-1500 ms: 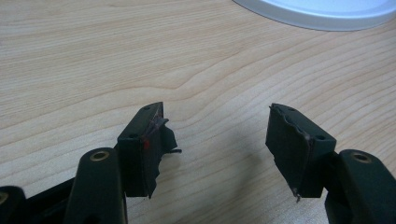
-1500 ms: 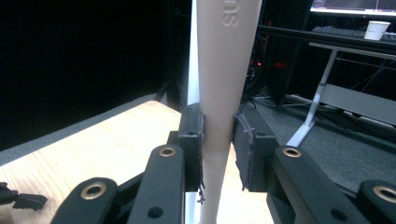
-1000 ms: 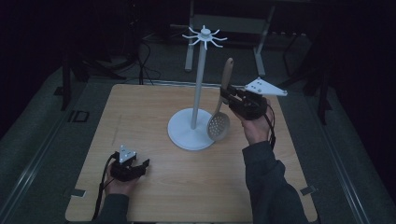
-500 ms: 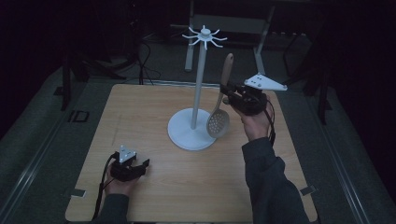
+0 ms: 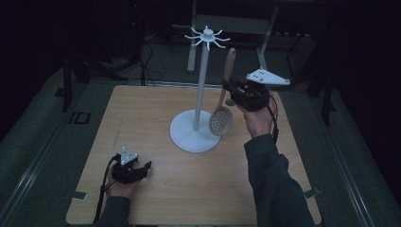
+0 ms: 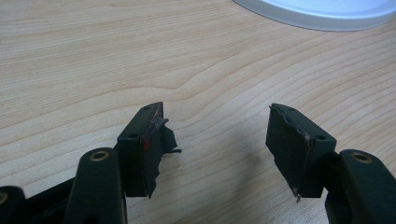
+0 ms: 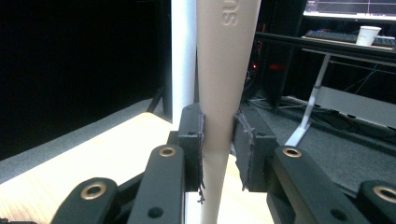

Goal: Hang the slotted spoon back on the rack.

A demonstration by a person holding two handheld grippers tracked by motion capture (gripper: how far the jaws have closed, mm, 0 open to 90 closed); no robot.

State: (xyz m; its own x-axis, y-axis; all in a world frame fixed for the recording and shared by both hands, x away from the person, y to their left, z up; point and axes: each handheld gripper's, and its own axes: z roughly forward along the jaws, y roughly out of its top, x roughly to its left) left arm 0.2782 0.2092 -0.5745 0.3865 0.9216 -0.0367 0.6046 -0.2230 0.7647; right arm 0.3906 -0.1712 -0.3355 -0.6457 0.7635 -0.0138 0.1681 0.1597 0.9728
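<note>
Right gripper: upper right of the high view, jaws clamped on the spoon handle.
Slotted spoon: held upright, bowl down, just right of the white stand.
Left gripper: lower left, on the desk, jaws wide apart, holding nothing.

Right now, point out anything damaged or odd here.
The left gripper's black pads look torn and ragged at the edges. Otherwise nothing stands out: the right gripper holds the slotted spoon upright beside the white stand.
</note>
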